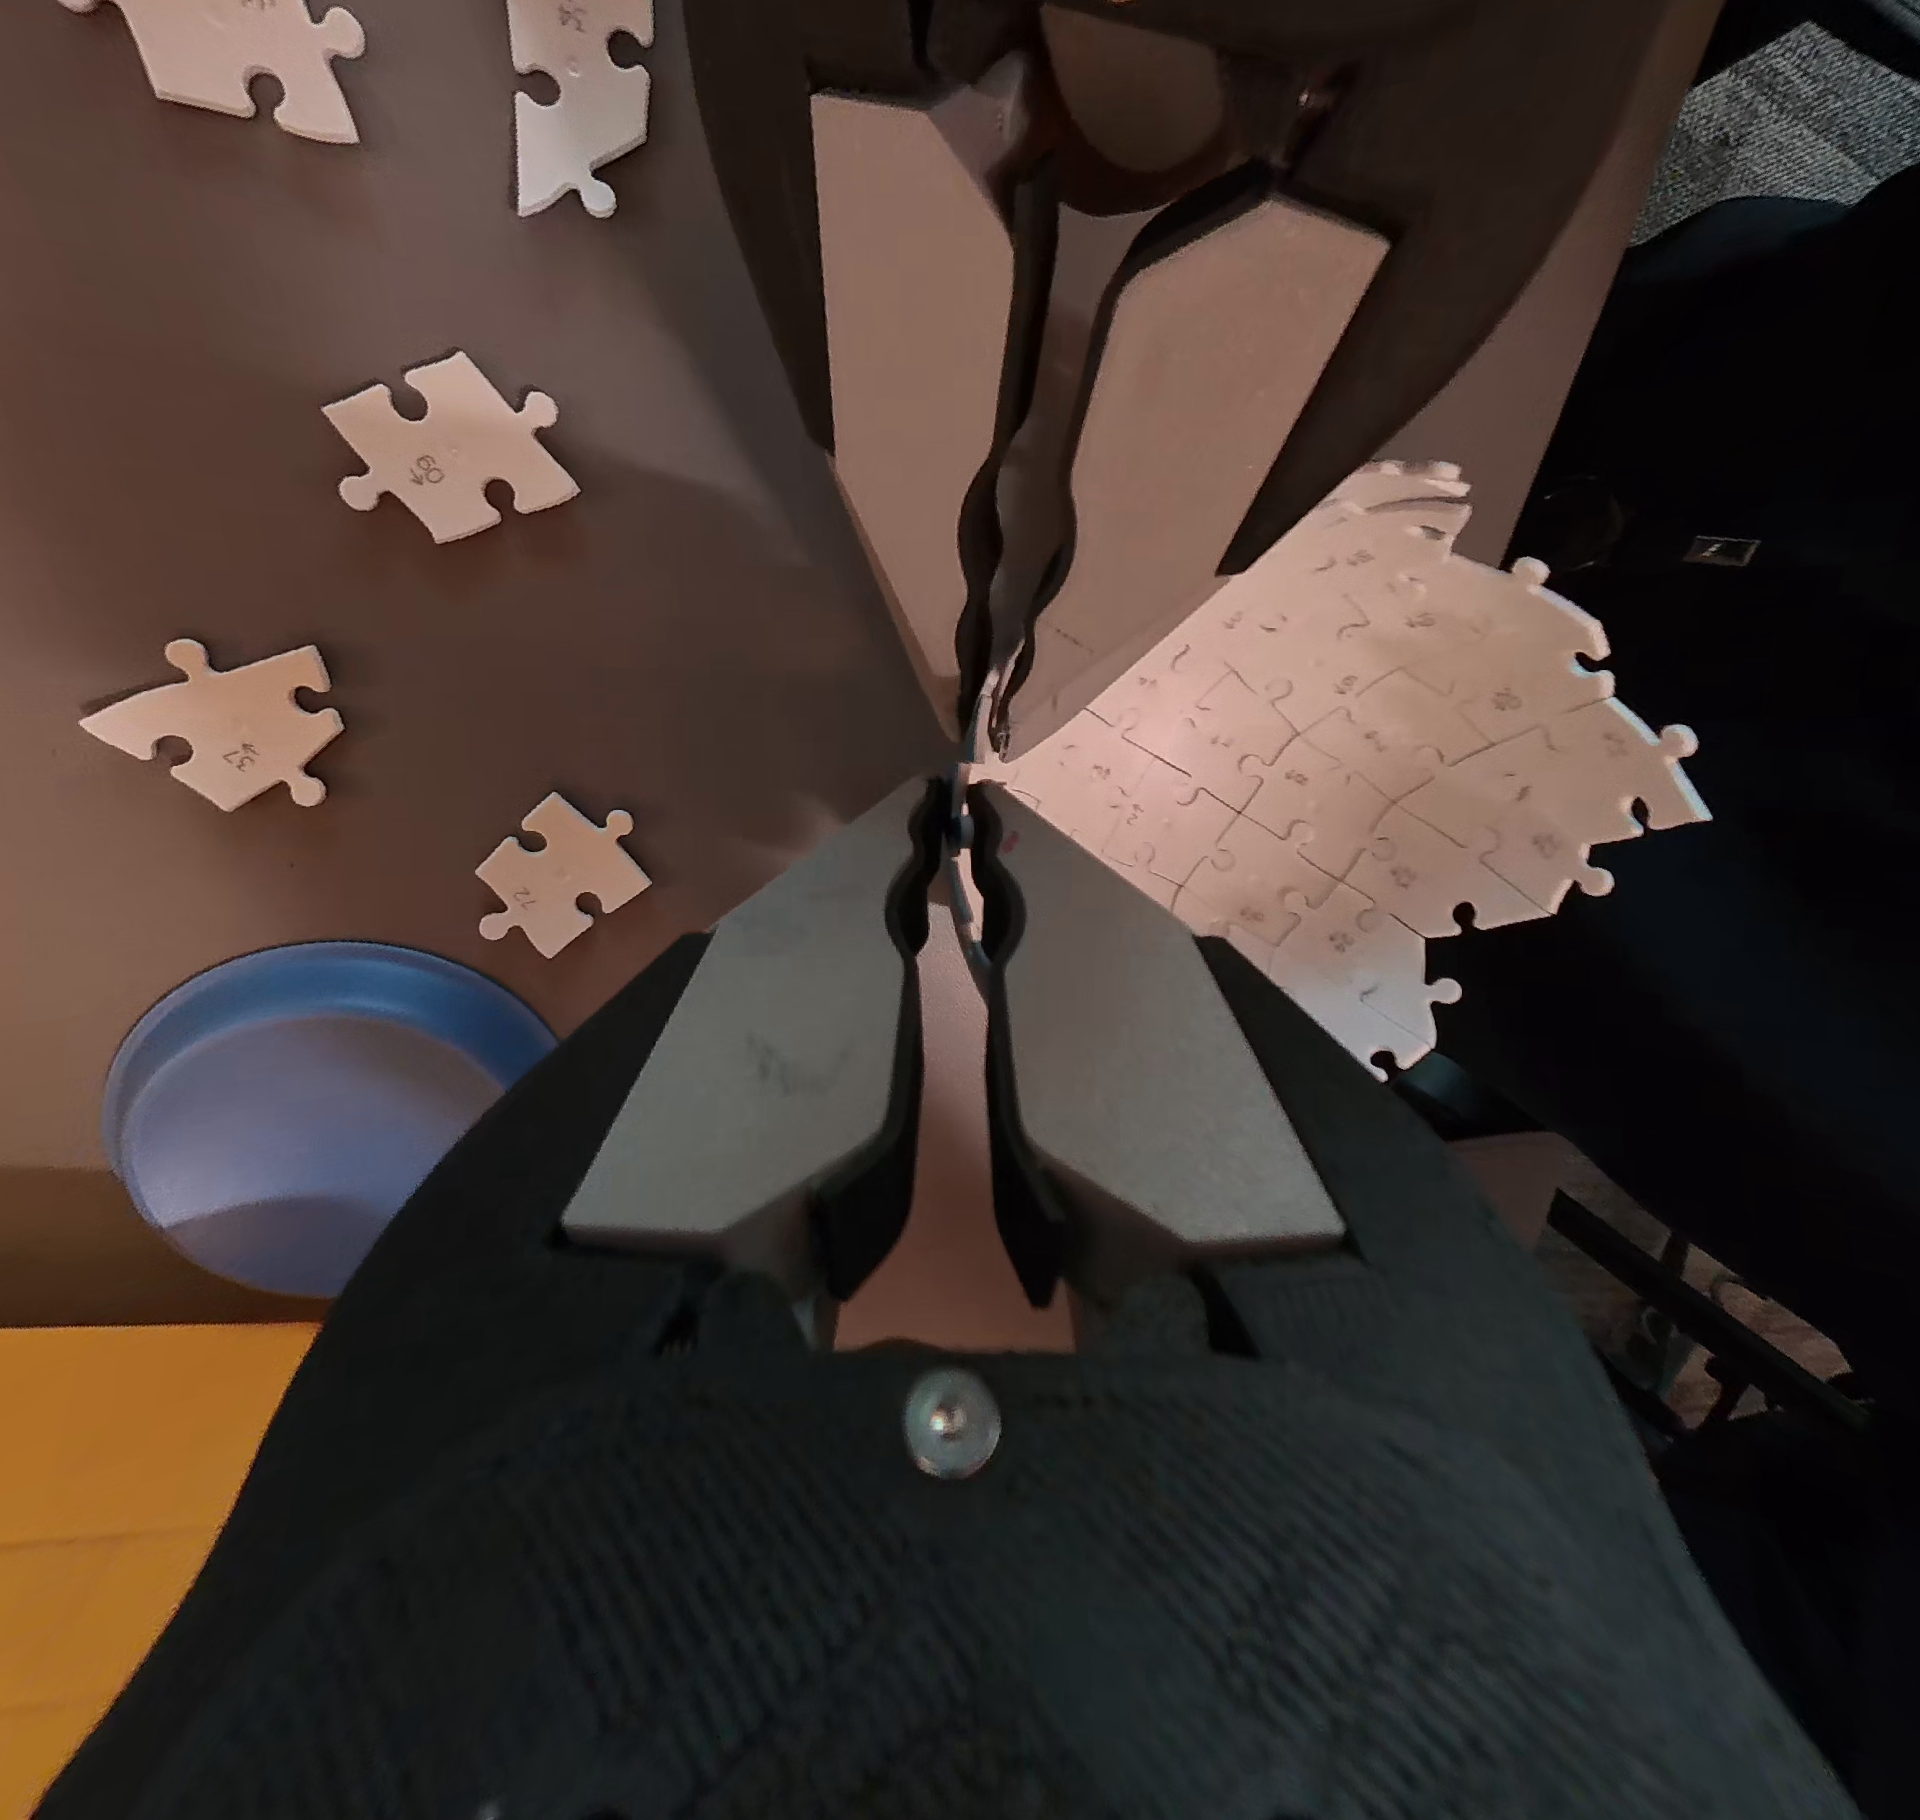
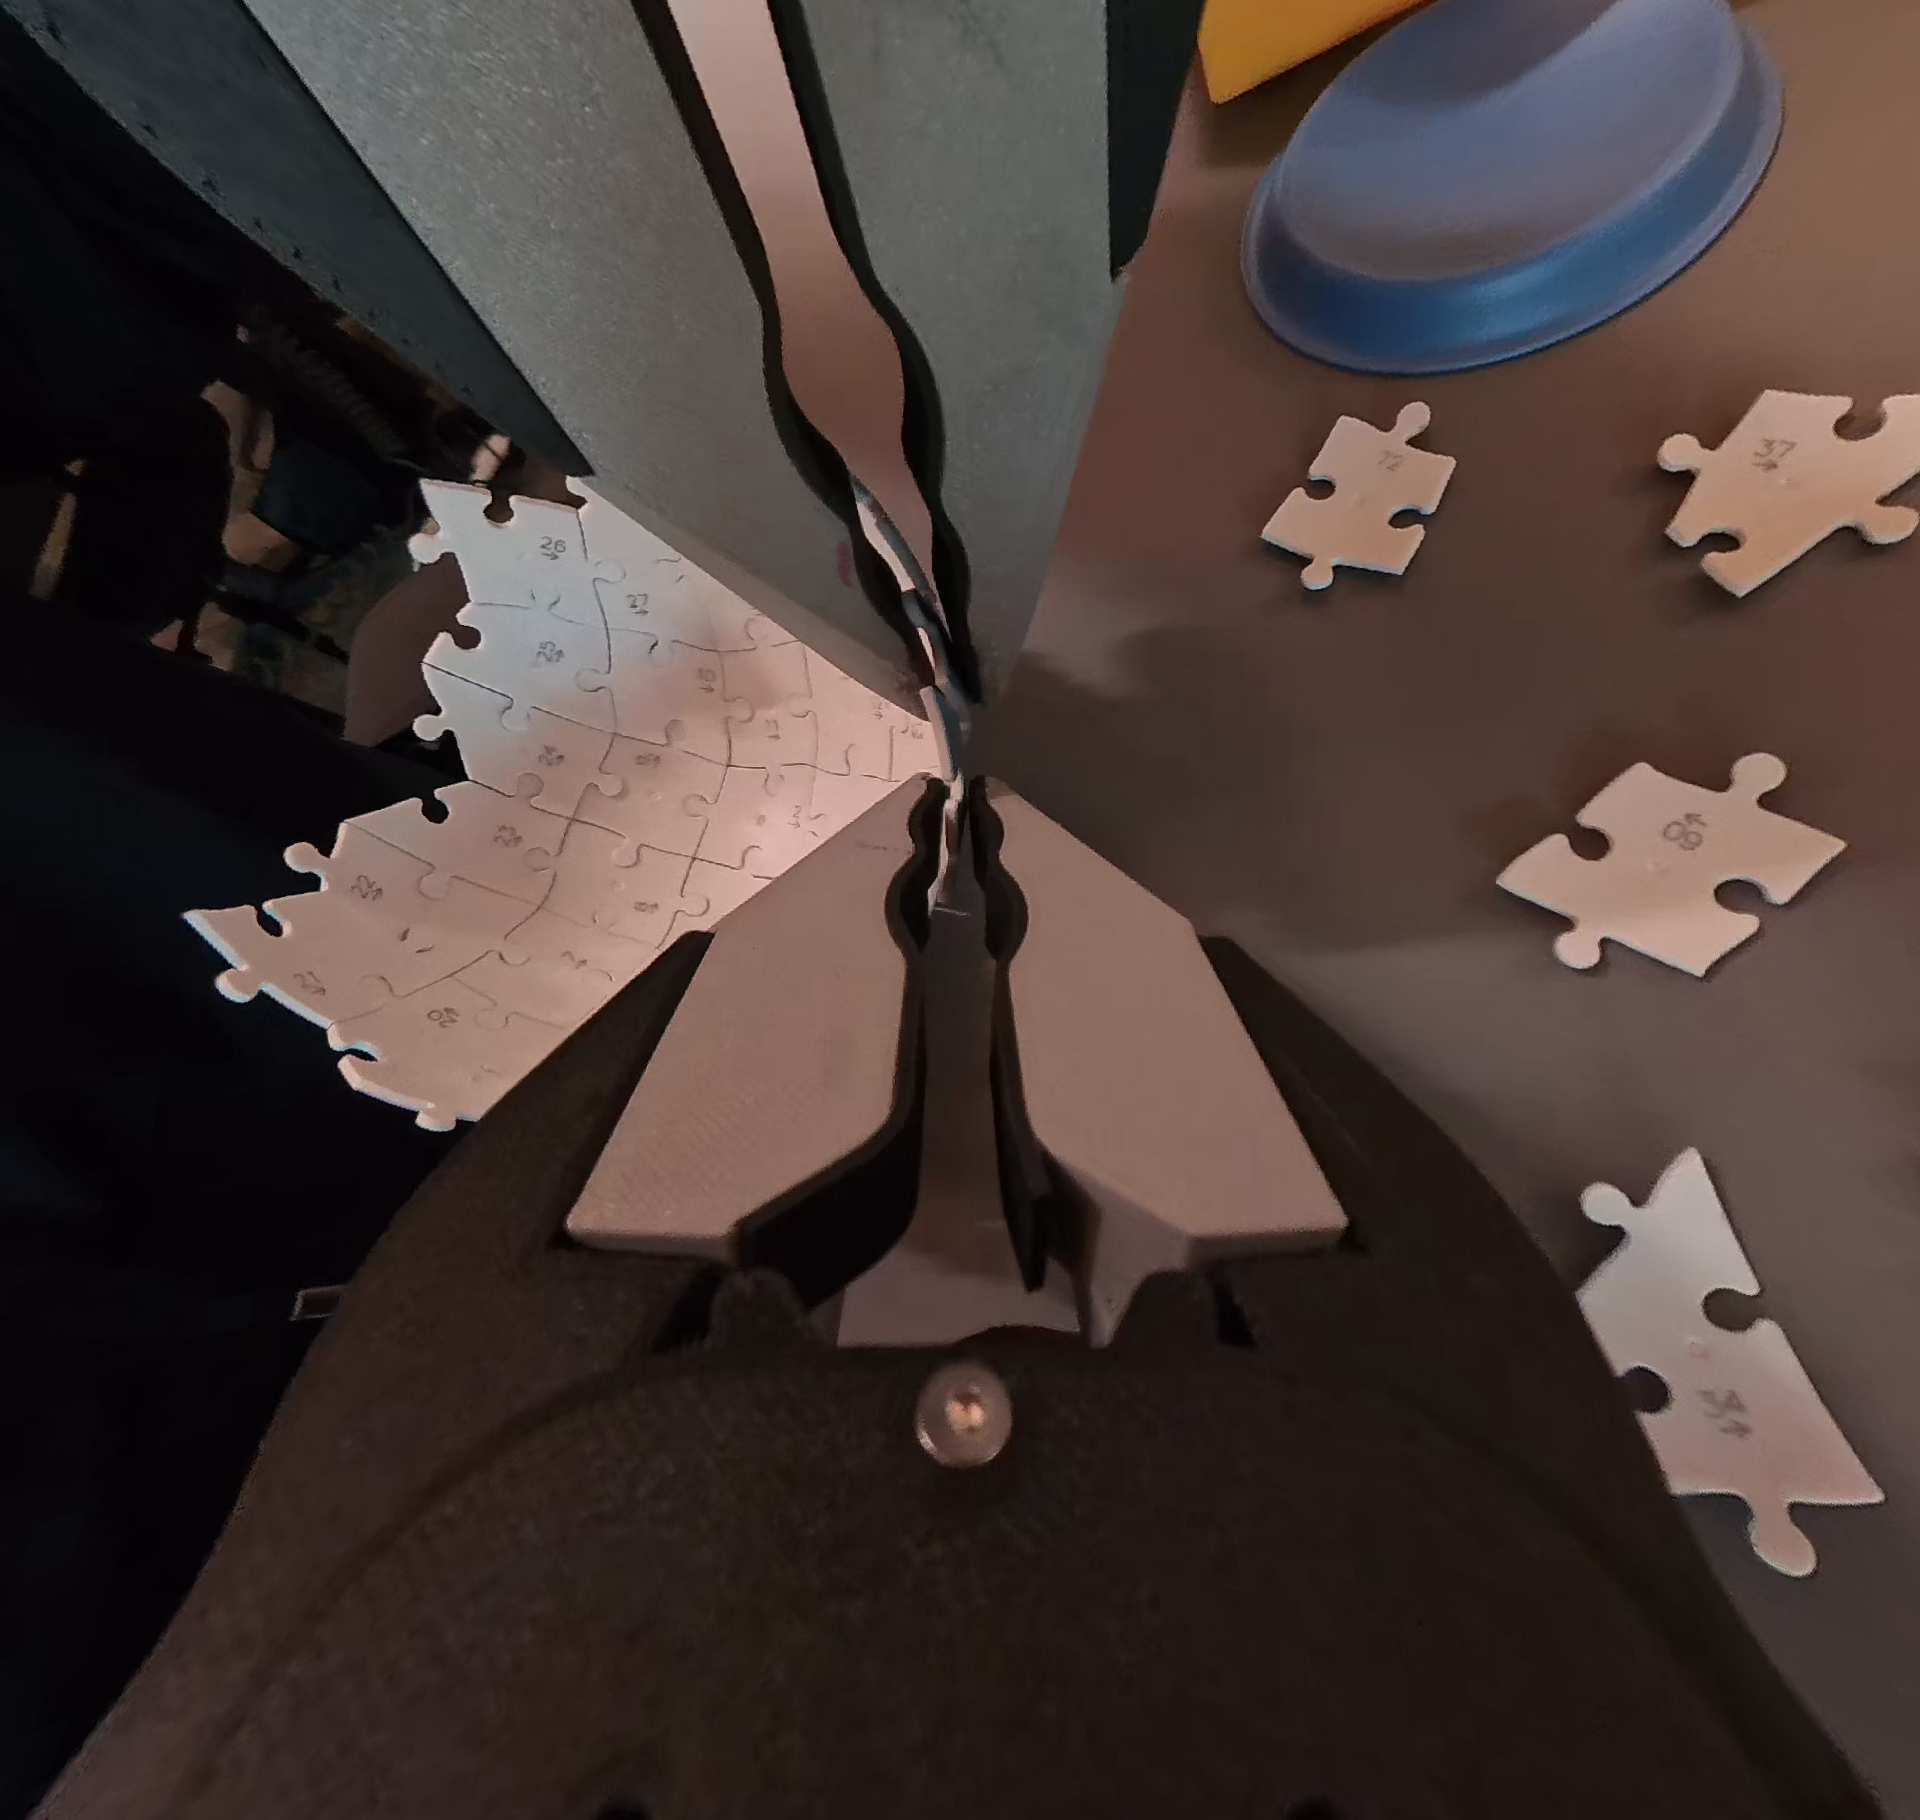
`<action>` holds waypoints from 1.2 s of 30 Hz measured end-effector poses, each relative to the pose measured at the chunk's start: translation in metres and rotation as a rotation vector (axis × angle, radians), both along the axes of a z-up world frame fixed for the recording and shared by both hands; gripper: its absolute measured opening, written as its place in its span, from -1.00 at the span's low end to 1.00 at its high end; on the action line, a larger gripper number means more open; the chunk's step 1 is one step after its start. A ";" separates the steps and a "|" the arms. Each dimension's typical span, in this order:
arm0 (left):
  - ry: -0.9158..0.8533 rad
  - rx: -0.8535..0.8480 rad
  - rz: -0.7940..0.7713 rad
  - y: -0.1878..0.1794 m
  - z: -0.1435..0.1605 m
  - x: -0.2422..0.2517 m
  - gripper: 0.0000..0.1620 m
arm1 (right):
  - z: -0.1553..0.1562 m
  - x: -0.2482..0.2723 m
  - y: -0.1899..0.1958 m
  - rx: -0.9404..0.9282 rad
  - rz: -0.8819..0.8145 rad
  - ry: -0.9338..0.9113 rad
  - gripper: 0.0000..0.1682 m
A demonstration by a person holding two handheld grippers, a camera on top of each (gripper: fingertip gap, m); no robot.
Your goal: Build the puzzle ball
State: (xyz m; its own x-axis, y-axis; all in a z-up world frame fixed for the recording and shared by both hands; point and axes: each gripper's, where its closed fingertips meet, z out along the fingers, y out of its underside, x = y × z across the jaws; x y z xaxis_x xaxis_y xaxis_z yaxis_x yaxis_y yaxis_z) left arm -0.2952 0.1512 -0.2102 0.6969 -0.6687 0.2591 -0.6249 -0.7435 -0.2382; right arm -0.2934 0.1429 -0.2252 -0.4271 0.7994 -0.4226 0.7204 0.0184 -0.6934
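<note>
A partly assembled, curved white puzzle section [image 1: 1351,783] is held in the air, seen from its numbered inner side; it also shows in the right wrist view [image 2: 623,783]. My left gripper [image 1: 961,820] is shut on the section's edge, seen edge-on between the pads. My right gripper [image 2: 961,820] is shut on the same edge from the opposite side. The two grippers meet tip to tip: the right one [image 1: 985,721] comes down from the top of the left wrist view, and the left one [image 2: 951,690] from the top of the right wrist view.
Several loose white pieces lie on the brown table [image 1: 644,627], among them ones at the left [image 1: 452,451] [image 1: 561,871] and at the right [image 2: 1673,866] [image 2: 1361,497]. A blue round dish [image 1: 312,1095] [image 2: 1507,170] sits beside a yellow sheet [image 1: 125,1510]. The section overhangs the table's edge above dark floor. Both grippers' tips are close together, under 4 cm apart.
</note>
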 end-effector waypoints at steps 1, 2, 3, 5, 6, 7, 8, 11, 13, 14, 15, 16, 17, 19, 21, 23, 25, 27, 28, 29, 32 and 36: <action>0.001 0.000 0.002 0.000 0.000 0.000 -0.97 | 0.000 0.000 0.000 -0.008 -0.004 -0.006 -0.98; 0.001 -0.001 0.005 0.000 0.000 0.000 -0.97 | 0.000 0.000 0.000 -0.017 -0.009 -0.012 -0.99; 0.001 -0.003 0.007 0.000 0.000 0.000 -0.97 | -0.001 0.000 -0.001 -0.023 -0.012 -0.020 -0.99; 0.000 -0.007 0.012 -0.001 -0.001 0.000 -0.97 | -0.002 0.001 -0.001 -0.027 -0.018 -0.030 -0.98; 0.001 -0.009 0.015 -0.001 -0.001 0.000 -0.97 | -0.002 0.001 -0.001 -0.026 -0.021 -0.034 -0.97; 0.003 -0.010 0.018 -0.001 -0.001 0.000 -0.97 | -0.002 0.000 -0.001 -0.027 -0.023 -0.036 -0.96; 0.005 -0.010 0.019 -0.001 -0.001 0.000 -0.97 | -0.002 0.000 -0.002 -0.030 -0.021 -0.038 -0.96; 0.002 -0.016 0.020 -0.003 -0.001 0.000 -0.97 | -0.002 0.001 -0.004 -0.032 -0.007 -0.038 -0.99; 0.001 -0.017 0.023 -0.003 -0.001 0.000 -0.97 | -0.002 0.001 -0.004 -0.012 0.003 -0.030 -0.99; 0.002 -0.018 0.025 -0.003 -0.001 0.000 -0.97 | -0.001 0.001 -0.004 -0.005 0.006 -0.028 -1.00; 0.002 -0.019 0.026 -0.003 -0.001 0.000 -0.97 | -0.001 0.001 -0.004 0.002 0.007 -0.028 -1.00; 0.003 -0.020 0.029 -0.004 -0.001 -0.001 -0.97 | -0.001 0.001 -0.004 0.010 0.005 -0.028 -1.00; 0.003 -0.023 0.032 -0.004 -0.001 -0.001 -0.97 | -0.001 0.001 -0.004 0.021 0.003 -0.028 -1.00; 0.003 -0.026 0.035 -0.005 0.000 -0.001 -0.97 | -0.001 0.001 -0.005 0.037 0.006 -0.028 -1.00; -0.002 -0.028 0.032 -0.006 0.000 0.000 -0.97 | -0.001 0.002 -0.006 0.032 0.011 -0.037 -1.00; -0.001 -0.029 0.028 -0.007 0.000 0.001 -0.97 | -0.001 0.003 -0.007 0.024 0.014 -0.039 -1.00; 0.006 -0.029 0.026 -0.008 0.000 0.000 -0.97 | -0.001 0.002 -0.008 0.004 0.014 -0.040 -1.00; 0.013 -0.021 0.030 -0.007 0.000 -0.001 -0.97 | 0.000 0.000 -0.008 -0.016 0.006 -0.037 -1.00; 0.013 -0.020 0.032 -0.007 0.001 -0.002 -0.97 | 0.000 -0.001 -0.007 -0.020 0.004 -0.033 -1.00; 0.016 -0.016 0.035 -0.007 0.001 -0.003 -0.97 | 0.000 -0.002 -0.007 -0.024 -0.002 -0.028 -1.00; -0.002 -0.018 0.050 -0.006 0.002 -0.003 -0.98 | 0.003 -0.002 -0.005 -0.044 -0.009 -0.028 -0.99; -0.005 -0.033 0.064 -0.007 0.000 -0.005 -0.98 | 0.008 -0.001 0.003 -0.053 -0.032 -0.015 -0.86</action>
State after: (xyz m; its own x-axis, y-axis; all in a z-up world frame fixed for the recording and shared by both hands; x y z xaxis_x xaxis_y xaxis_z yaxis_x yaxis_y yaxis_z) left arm -0.3006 0.1439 -0.2106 0.7369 -0.6137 0.2836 -0.5745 -0.7895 -0.2157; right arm -0.2943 0.1459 -0.2169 -0.3948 0.7887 -0.4712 0.7305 -0.0416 -0.6817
